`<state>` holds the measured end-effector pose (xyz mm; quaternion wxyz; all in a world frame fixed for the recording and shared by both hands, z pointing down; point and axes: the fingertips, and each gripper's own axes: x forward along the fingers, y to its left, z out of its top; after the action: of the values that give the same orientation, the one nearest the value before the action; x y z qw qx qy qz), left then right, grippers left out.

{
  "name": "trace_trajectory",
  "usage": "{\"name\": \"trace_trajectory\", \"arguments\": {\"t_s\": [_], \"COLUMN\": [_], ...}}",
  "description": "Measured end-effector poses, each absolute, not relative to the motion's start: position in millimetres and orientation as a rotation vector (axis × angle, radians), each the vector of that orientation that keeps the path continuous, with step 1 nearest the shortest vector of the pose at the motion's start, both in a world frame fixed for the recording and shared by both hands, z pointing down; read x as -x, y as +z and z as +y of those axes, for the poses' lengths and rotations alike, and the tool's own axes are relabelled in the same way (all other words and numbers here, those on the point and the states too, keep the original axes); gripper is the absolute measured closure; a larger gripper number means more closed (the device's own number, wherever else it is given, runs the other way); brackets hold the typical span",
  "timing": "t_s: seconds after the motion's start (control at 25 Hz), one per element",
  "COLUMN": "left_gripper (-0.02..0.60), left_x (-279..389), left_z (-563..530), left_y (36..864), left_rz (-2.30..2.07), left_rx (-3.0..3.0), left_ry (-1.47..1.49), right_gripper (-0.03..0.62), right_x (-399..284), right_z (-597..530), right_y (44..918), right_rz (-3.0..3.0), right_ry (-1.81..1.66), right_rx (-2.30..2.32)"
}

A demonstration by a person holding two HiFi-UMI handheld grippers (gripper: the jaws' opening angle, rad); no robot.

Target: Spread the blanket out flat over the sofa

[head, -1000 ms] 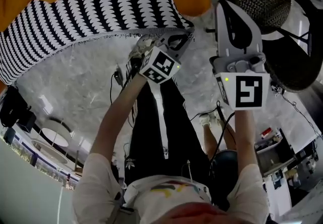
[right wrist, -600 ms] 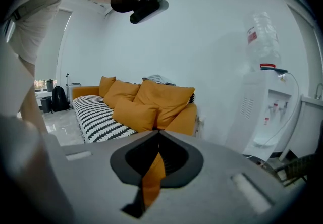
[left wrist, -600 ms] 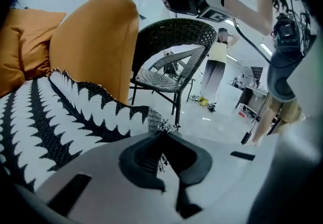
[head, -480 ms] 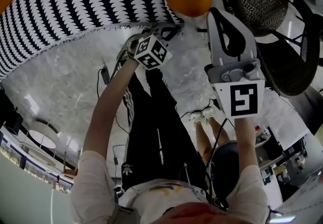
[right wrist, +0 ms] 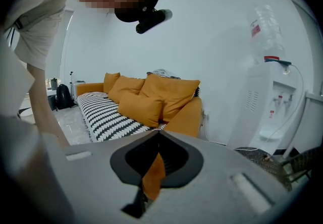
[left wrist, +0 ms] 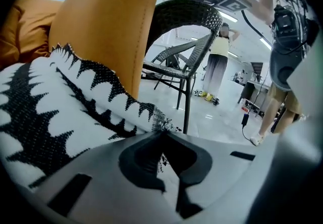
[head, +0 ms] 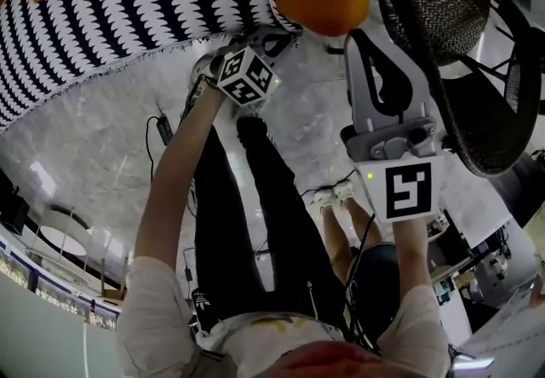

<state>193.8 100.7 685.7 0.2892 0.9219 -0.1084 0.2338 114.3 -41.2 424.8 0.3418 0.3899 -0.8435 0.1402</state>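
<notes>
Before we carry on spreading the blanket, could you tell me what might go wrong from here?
The left gripper pinches only the fringed corner of the blanket, so it may slip out under a pull. The right gripper, shut and empty, looks close to the wicker chair and could knock it.

The left arm (head: 174, 172) and the right arm (head: 410, 274) stretch toward the top of the frame. The left gripper (head: 274, 37), at upper centre, pinches the edge of the blanket (head: 128, 2). The right gripper (head: 362, 37), at its right, has its jaws together with nothing between them.
</notes>
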Motion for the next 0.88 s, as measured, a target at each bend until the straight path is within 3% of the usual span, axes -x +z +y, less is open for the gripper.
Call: {"name": "trace_trajectory", "arguments": {"t_s": [0.4,0.64,0.88], "left_gripper": [0.565,0.565,0.565], "left_x": [-203,-147,-180], "left_z": [89,112,109], "left_y": [714,720,736], "left_rz": [-0.314,-0.327,-0.318], "left_rx": [-2.533,-2.442,-2.402], "left_ry": [0.61,0.594,0.615], "right_gripper": [0.591,0.591,0.591], "right_x": [-121,-57,-88], "right_z": [-50,-35,-54], "right_y": [448,443,448], "right_rz": [-2.206,-2.211,-2.216], "right_ry": [0.33,0.301,0.303], "right_rx": [-0.991,-0.976,-0.982]}}
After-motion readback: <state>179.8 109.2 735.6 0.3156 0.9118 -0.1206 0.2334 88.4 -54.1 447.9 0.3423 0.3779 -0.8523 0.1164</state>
